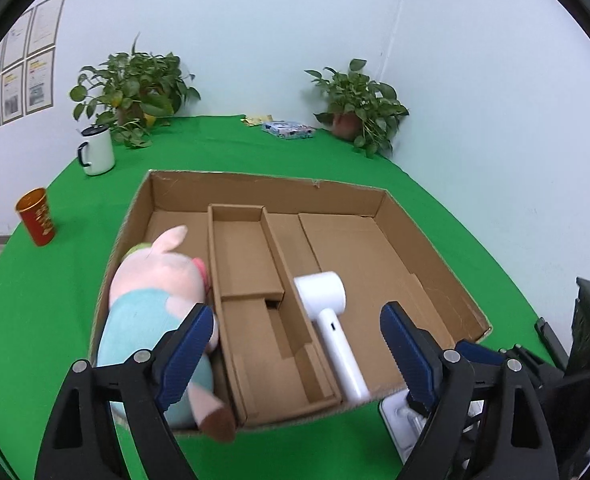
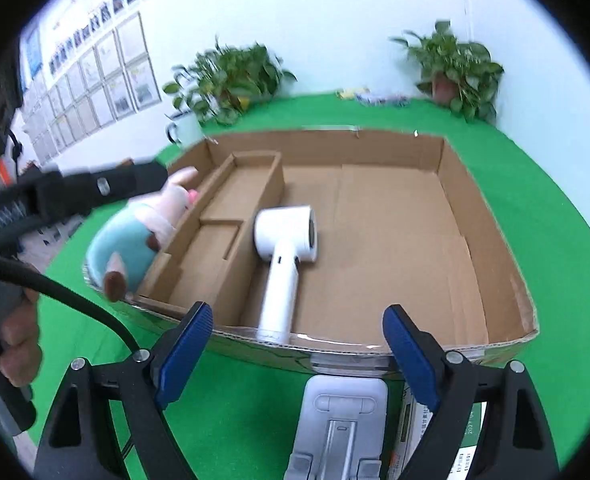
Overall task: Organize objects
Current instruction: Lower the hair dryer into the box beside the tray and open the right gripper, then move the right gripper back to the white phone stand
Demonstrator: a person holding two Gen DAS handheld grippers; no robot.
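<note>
A shallow cardboard box [image 1: 271,188] with inner dividers lies on the green table; it also shows in the right wrist view [image 2: 487,216]. A pink and teal plush pig [image 1: 151,300] lies in its left compartment [image 2: 135,236]. A white hair dryer [image 1: 327,320] lies in the large right section [image 2: 283,256]. My left gripper [image 1: 295,356] is open and empty above the box's near edge. My right gripper [image 2: 295,352] is open and empty just before the box's near wall, above a white folding stand [image 2: 343,424].
A white mug [image 1: 97,150], a red-gold cup [image 1: 37,216], two potted plants [image 1: 135,88] [image 1: 359,104] and a flat printed packet [image 1: 287,130] stand at the table's back. A labelled box [image 2: 471,440] lies beside the stand. A hand holds the left gripper's handle [image 2: 19,344].
</note>
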